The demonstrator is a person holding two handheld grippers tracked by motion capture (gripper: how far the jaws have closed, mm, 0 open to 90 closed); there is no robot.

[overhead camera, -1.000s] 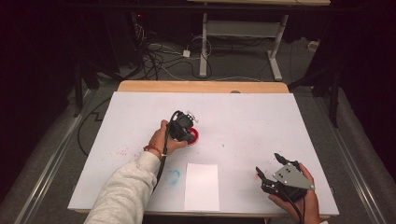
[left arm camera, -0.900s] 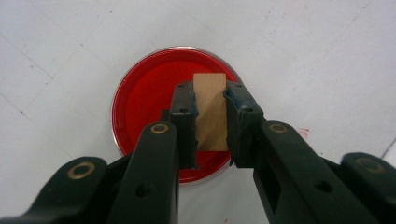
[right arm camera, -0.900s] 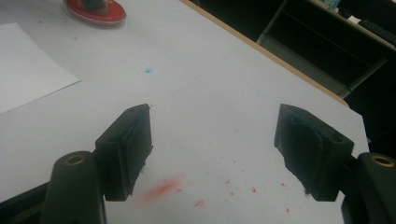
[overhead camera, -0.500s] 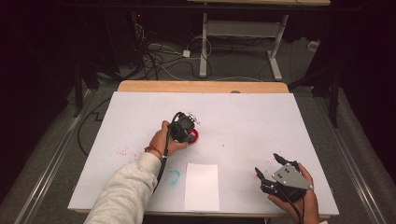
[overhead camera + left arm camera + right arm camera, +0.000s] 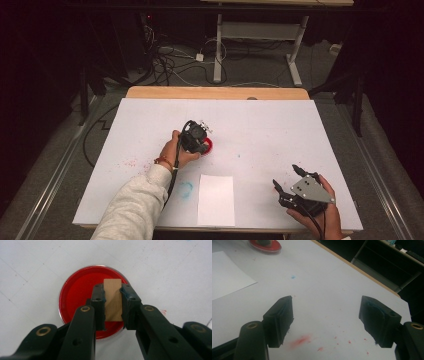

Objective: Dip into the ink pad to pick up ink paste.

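From my remote seat I see a white-topped desk with a pale wooden far edge, grey floor strewn with tangled cables, a white-legged metal table frame beyond, dark surroundings.

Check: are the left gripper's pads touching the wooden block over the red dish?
Touching. The left gripper view shows both pads of the left gripper pressed flat against the wooden block, no gap, above the red dish.
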